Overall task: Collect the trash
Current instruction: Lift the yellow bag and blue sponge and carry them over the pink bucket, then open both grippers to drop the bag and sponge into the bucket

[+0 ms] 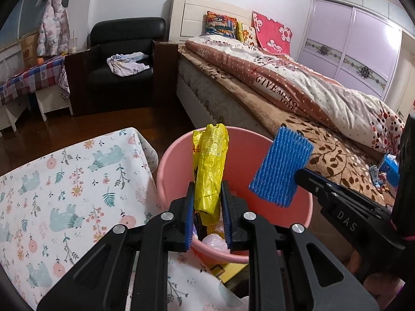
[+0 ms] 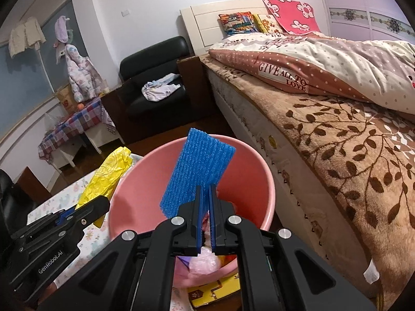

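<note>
A crumpled yellow plastic wrapper (image 1: 210,165) stands upright between the blue pads of my left gripper (image 1: 207,189), which is shut on it above the pink bucket (image 1: 171,165). My right gripper (image 2: 205,190) is shut on a ribbed blue foam sheet (image 2: 199,168) and holds it over the same pink bucket (image 2: 135,197). In the left wrist view the foam sheet (image 1: 281,167) hangs over the bucket's right rim, with the right gripper (image 1: 301,172) behind it. The right wrist view shows the yellow wrapper (image 2: 109,176) at the bucket's left rim. Pink plastic scraps (image 2: 203,259) lie in the bucket's bottom.
A table with a floral bear-print cloth (image 1: 64,186) stands left of the bucket. A bed (image 2: 337,134) with a brown leaf blanket runs along the right, with more wrappers (image 1: 384,176) on it. A black armchair (image 1: 124,59) stands behind. A yellow box (image 2: 215,292) lies under the bucket.
</note>
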